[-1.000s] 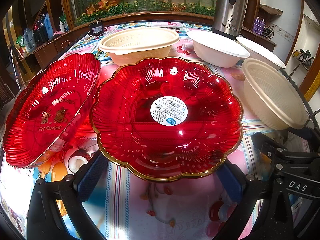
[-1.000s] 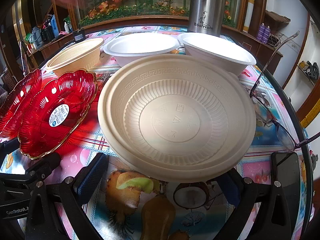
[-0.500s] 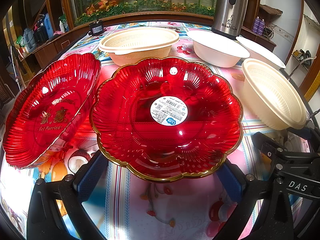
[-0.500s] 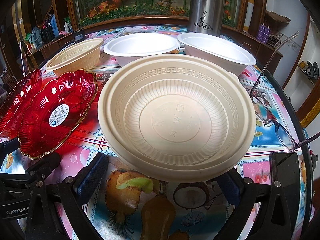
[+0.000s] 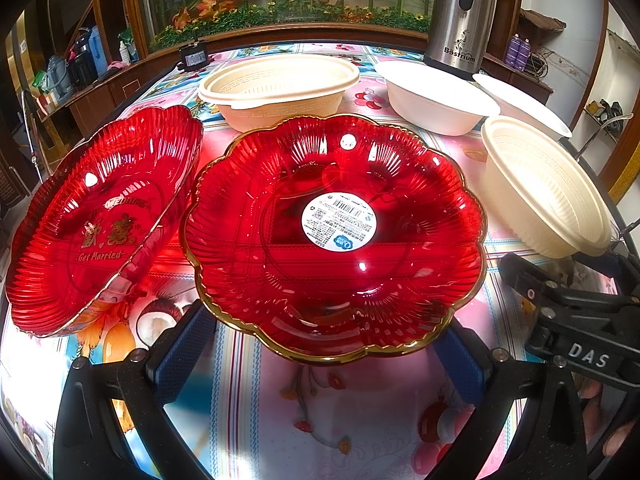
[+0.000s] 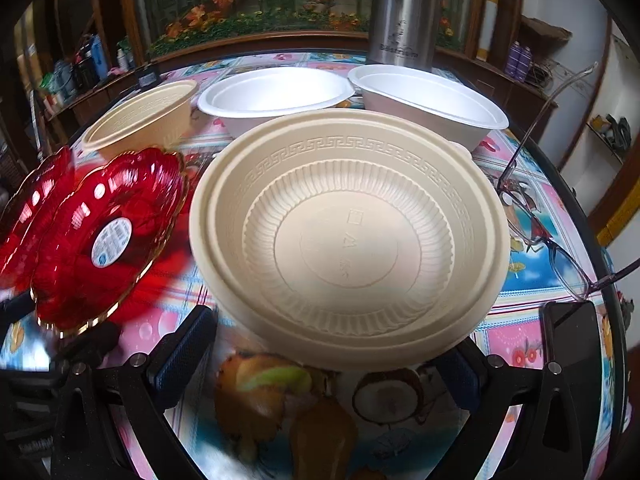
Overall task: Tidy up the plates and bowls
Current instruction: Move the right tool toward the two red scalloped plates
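We see the gold-rimmed red plate (image 5: 332, 236) just ahead of our left gripper (image 5: 320, 352), whose blue-padded fingers (image 5: 184, 352) are spread wide, grasping nothing. A second red plate (image 5: 100, 220) leans tilted at its left. Our right gripper (image 6: 324, 360) likewise stands released, with the cream bowl (image 6: 348, 240) just in front of it on the patterned tablecloth (image 6: 528, 336). Behind lie another cream bowl (image 6: 144, 120) and two white bowls (image 6: 276, 96), near a steel flask (image 6: 404, 12). Glasses (image 6: 548, 240) rest at the right.
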The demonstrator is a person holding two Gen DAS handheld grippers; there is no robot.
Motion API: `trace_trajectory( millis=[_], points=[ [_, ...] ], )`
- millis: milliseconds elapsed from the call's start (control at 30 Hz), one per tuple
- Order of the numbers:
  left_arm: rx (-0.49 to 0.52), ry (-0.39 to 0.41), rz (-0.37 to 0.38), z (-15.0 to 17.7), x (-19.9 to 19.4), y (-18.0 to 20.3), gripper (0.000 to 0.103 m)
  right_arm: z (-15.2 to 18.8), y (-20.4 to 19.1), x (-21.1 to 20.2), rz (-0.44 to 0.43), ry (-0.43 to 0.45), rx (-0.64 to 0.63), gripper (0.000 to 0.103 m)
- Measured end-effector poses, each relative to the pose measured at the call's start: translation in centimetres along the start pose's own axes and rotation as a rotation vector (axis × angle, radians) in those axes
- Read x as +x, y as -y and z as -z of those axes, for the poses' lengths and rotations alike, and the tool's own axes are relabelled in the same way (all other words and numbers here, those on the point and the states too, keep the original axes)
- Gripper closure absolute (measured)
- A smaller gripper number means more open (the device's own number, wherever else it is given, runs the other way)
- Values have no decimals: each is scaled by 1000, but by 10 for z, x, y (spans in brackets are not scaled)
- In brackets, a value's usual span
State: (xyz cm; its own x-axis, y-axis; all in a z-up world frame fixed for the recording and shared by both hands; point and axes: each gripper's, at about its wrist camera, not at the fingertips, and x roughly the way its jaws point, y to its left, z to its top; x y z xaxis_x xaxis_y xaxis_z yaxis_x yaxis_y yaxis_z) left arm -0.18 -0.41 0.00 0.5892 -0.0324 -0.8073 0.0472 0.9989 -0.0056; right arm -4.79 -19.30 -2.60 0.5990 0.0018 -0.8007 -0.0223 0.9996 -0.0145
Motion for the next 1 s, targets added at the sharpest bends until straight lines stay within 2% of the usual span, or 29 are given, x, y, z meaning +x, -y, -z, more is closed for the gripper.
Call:
trace_trajectory(
  millis=[300,400,600,767,1000],
  points=[
    [0,0,1,0,0,0,0,0,8,-6,-119,-173,-137,1],
    [0,0,1,0,0,0,0,6,8,-20,-178,-190,-186,1],
    [0,0,1,0,0,0,0,14,14,-68,-237,-102,-316,0],
    [0,0,1,0,0,0,0,18,14,-101,-289,-31,-372,0],
    [-1,0,0,0,0,0,0,20,24,-123,-325,-19,-375,0]
  ],
)
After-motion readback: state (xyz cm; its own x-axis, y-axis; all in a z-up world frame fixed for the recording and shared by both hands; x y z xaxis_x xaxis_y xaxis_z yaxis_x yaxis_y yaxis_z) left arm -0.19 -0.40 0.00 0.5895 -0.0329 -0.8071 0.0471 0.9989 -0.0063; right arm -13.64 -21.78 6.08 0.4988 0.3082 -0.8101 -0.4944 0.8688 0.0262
